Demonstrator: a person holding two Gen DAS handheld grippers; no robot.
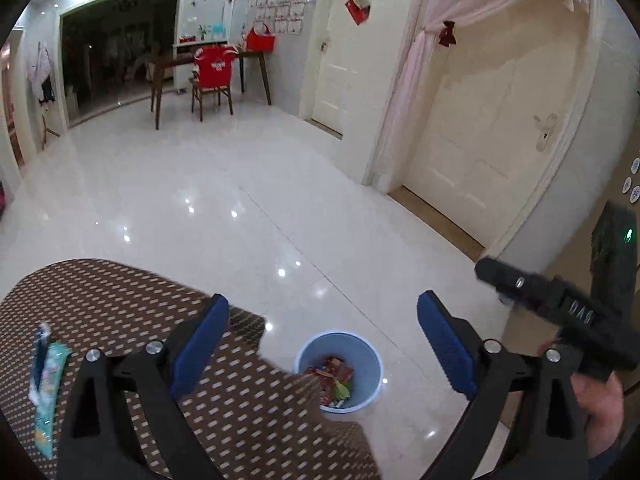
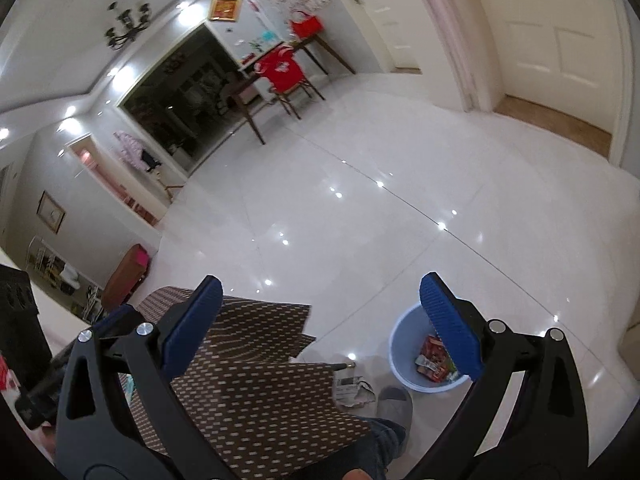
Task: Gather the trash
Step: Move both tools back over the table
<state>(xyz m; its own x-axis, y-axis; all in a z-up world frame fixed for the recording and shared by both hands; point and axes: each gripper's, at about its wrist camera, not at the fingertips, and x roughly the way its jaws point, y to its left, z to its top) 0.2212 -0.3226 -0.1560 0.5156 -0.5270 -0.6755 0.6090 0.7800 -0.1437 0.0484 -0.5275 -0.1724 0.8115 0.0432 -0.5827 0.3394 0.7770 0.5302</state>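
Observation:
A light blue trash bin [image 1: 340,370] stands on the white floor beside the table and holds several red wrappers; it also shows in the right wrist view [image 2: 404,344]. My left gripper [image 1: 324,340] is open and empty, raised over the table edge above the bin. A pale green wrapper [image 1: 50,392] and a dark blue one [image 1: 40,356] lie on the brown patterned tablecloth [image 1: 100,300] at the left. My right gripper [image 2: 322,326] is open and empty, also raised; its body shows at the right of the left wrist view [image 1: 560,312].
A crumpled newspaper [image 2: 352,390] and a grey slipper [image 2: 396,404] lie on the floor by the bin. A dining table [image 1: 208,60] with a red-covered chair [image 1: 214,68] stands far back. Closed doors [image 1: 492,128] line the right wall.

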